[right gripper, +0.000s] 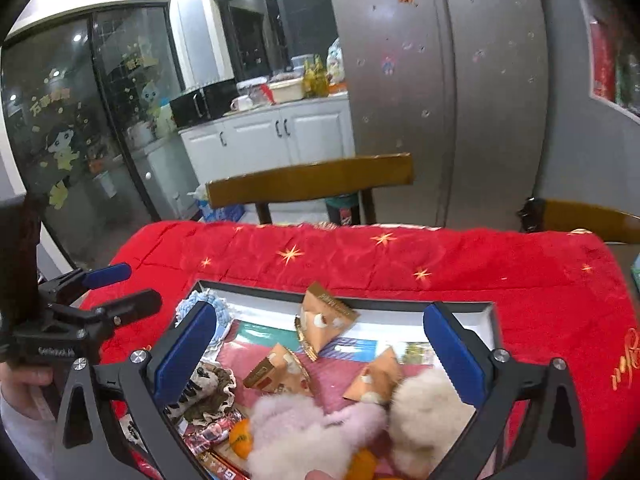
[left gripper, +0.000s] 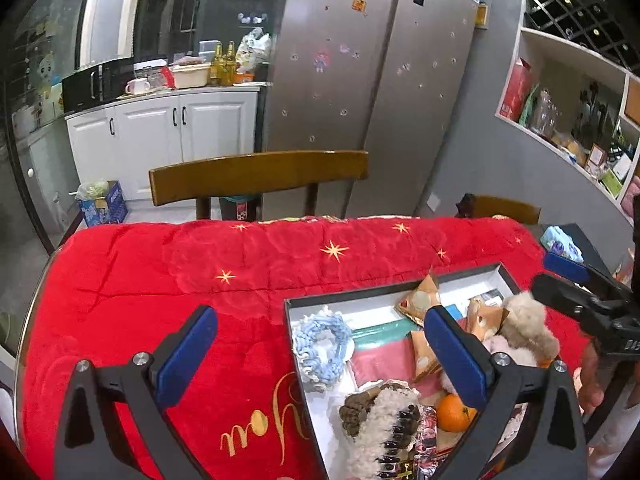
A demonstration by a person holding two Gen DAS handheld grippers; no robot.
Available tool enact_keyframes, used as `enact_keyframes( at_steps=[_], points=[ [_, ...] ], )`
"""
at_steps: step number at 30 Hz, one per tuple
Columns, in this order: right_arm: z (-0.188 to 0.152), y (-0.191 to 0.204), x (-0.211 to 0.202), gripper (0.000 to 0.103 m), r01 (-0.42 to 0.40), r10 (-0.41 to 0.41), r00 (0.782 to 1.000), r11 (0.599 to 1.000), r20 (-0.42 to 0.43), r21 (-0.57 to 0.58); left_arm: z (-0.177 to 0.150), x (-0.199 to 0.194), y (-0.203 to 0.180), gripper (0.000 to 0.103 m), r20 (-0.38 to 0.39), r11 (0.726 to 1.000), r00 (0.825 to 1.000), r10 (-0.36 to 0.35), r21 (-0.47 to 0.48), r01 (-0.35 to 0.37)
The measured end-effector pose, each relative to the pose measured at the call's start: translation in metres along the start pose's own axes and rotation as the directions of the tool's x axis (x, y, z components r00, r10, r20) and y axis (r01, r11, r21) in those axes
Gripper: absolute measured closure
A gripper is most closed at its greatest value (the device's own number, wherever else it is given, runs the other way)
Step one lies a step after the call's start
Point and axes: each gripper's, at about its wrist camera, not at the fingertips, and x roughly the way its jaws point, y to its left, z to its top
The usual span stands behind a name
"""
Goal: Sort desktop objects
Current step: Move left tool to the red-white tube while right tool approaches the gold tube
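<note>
A dark-rimmed shallow box (left gripper: 360, 294) (right gripper: 384, 303) sits on the red star-patterned cloth (left gripper: 180, 264) (right gripper: 520, 272). It holds a blue scrunchie (left gripper: 320, 346) (right gripper: 196, 300), triangular snack packets (left gripper: 418, 300) (right gripper: 324, 320), fluffy hair clips (left gripper: 524, 328) (right gripper: 424, 412), a brown-and-cream clip (left gripper: 380, 412) (right gripper: 208, 392) and oranges (left gripper: 454, 412) (right gripper: 240, 438). My left gripper (left gripper: 320, 356) is open and empty above the box's left edge. My right gripper (right gripper: 320, 356) is open and empty over the box. Each gripper shows in the other's view: the right one (left gripper: 576, 284) and the left one (right gripper: 120, 292).
A wooden chair (left gripper: 260, 176) (right gripper: 312, 178) stands at the table's far side, with a second chair (left gripper: 504, 208) to the right. A fridge (left gripper: 380, 80), white cabinets (left gripper: 180, 128) and wall shelves (left gripper: 580, 100) lie beyond. A tissue pack (left gripper: 560, 244) lies at the right.
</note>
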Motion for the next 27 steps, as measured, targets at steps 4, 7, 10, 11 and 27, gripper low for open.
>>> enact_keyframes(
  at_steps=[4,7,10,11,27],
  points=[
    [0.003,-0.006,-0.015,0.0,-0.006,0.006,1.0,1.0,0.029,0.026,0.004,-0.012,-0.003,0.0,0.019,1.0,1.0,-0.01,0.012,0.01],
    [0.004,-0.007,-0.023,0.0,-0.016,0.014,0.999,0.999,0.041,0.032,0.004,-0.025,-0.008,0.0,0.035,0.999,0.999,-0.002,0.042,0.001],
    [0.007,-0.007,-0.032,0.0,-0.026,0.025,0.998,0.999,0.057,0.023,0.008,-0.042,-0.01,0.0,0.071,0.999,0.997,0.003,0.047,-0.007],
    [0.007,-0.007,-0.038,0.0,-0.035,0.034,0.997,0.999,0.068,0.021,0.01,-0.049,-0.011,0.0,0.082,0.999,0.997,0.001,0.047,-0.005],
    [-0.044,0.019,-0.203,0.0,0.01,0.018,0.96,0.995,0.279,-0.1,-0.032,-0.226,-0.085,0.0,0.296,0.978,0.947,-0.122,0.201,0.063]
  ],
)
